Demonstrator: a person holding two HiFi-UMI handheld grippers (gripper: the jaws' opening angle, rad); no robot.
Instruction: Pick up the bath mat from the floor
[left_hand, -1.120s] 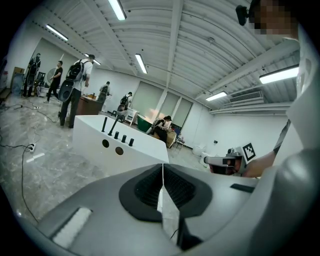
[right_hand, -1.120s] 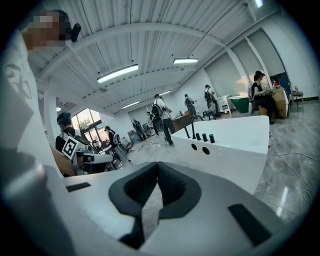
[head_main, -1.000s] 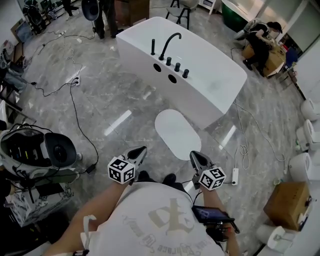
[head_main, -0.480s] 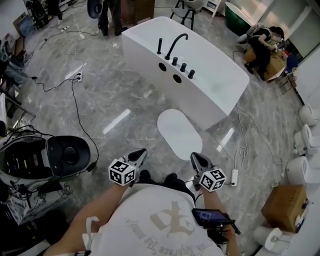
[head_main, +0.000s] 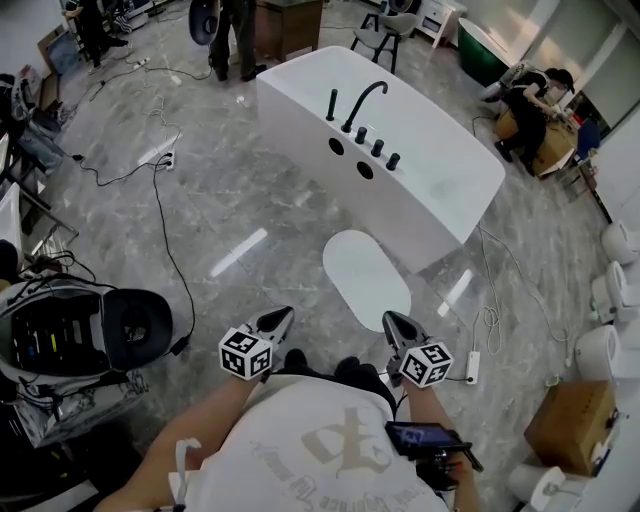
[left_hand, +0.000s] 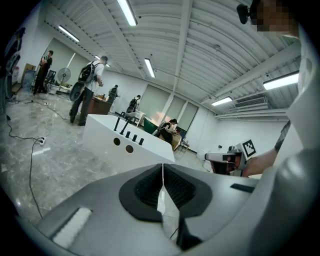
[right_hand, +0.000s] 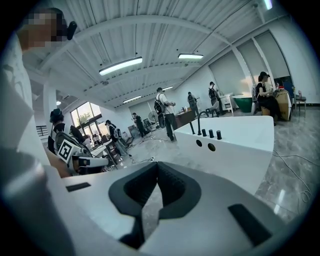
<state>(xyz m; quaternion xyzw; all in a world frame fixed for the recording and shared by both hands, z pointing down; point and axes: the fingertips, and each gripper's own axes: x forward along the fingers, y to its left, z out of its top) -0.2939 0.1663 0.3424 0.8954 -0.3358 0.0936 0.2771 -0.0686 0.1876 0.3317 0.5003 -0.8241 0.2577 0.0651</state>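
Note:
A white oval bath mat lies flat on the grey marble floor, just in front of the white bathtub. My left gripper hovers short of the mat, to its lower left, jaws shut with nothing in them. My right gripper hangs just below the mat's near end, also shut and empty. In the left gripper view the shut jaw tips point toward the bathtub. The right gripper aims at the tub too. A sliver of the mat shows between the left jaws.
Black taps stand on the tub's top. A black cable runs over the floor at left toward a black-and-white machine. A white power strip lies at right. A cardboard box and white toilets line the right edge. People stand far behind.
The head view has shifted so tub and mat sit slightly lower and further right. Both grippers stay shut in about the same place relative to my body.

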